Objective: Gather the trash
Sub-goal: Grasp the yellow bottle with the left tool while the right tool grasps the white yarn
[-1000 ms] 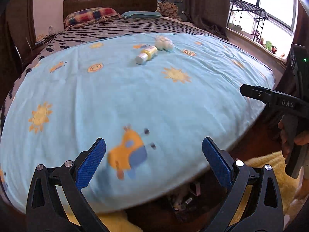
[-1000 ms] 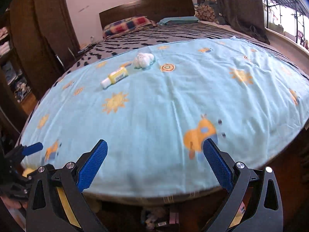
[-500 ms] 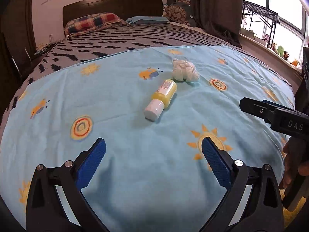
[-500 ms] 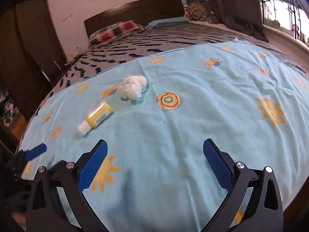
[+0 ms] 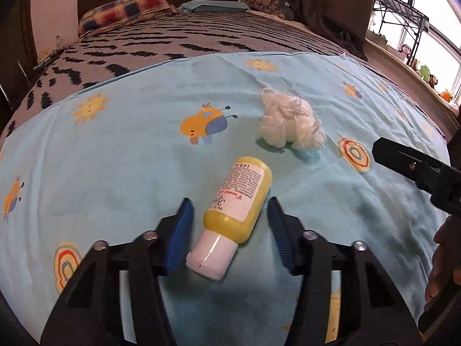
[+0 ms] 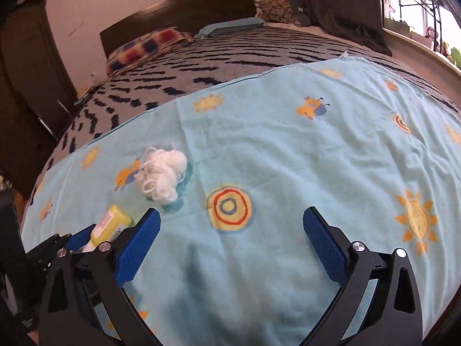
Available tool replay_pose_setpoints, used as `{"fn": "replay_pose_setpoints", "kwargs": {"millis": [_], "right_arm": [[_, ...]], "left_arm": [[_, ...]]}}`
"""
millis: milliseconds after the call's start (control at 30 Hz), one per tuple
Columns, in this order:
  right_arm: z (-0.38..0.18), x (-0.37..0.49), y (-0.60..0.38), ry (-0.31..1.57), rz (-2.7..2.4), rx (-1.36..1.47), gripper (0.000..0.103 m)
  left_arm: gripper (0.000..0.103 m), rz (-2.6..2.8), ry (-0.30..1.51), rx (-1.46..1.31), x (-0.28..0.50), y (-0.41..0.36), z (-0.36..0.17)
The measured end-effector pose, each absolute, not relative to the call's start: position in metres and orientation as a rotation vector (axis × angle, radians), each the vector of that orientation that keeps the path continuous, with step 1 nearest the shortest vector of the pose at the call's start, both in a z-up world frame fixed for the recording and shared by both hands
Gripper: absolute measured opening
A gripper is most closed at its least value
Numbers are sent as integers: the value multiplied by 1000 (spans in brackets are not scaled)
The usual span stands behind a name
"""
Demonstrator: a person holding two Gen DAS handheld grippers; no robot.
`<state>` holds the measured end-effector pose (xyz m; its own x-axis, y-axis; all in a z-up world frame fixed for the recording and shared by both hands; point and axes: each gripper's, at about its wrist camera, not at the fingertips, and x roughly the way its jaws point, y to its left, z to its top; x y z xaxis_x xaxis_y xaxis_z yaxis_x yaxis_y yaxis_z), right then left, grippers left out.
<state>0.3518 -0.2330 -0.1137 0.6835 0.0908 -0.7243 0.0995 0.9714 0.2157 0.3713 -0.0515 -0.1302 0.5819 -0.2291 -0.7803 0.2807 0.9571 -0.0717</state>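
A yellow bottle point(image 5: 245, 184) with a white cap lies on the light blue blanket point(image 5: 115, 158), cap end towards me. My left gripper point(image 5: 229, 201) straddles it and its jaws are closing; a thin gap still shows between the left pad and the bottle. A crumpled white wad point(image 5: 291, 127) lies just beyond the bottle. In the right wrist view the wad point(image 6: 161, 173) sits ahead and to the left of my right gripper point(image 6: 230, 216), which hangs open over a printed ring with nothing between its fingers. The bottle point(image 6: 111, 223) shows at its left.
The blanket covers the near half of a bed with a black-and-grey patterned cover point(image 5: 201, 37), pillows point(image 5: 126, 8) and a dark headboard point(image 6: 178, 8). A window ledge with small toys point(image 5: 426, 72) runs along the right. A dark wardrobe point(image 6: 26, 66) stands at the left.
Both grippers have travelled forward over the bed. The left one has come down around the yellow bottle and its jaws have narrowed from wide open. The right one stays open.
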Motion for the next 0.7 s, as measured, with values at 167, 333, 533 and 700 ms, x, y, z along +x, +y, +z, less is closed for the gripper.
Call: {"fn": "replay_pose_setpoints", "kwargs": {"millis": [167, 333, 533, 700], "right_arm": [[-116, 364, -219, 817, 30, 244, 99], [-116, 381, -195, 820, 52, 216, 99], [-120, 402, -180, 840, 47, 268, 99], [-124, 417, -160, 841, 61, 226, 88]], "left_arm": [[33, -273, 878, 86, 367, -46, -126], [30, -223, 864, 94, 354, -18, -117], [30, -191, 857, 105, 342, 15, -112], [30, -193, 852, 87, 338, 32, -109]]}}
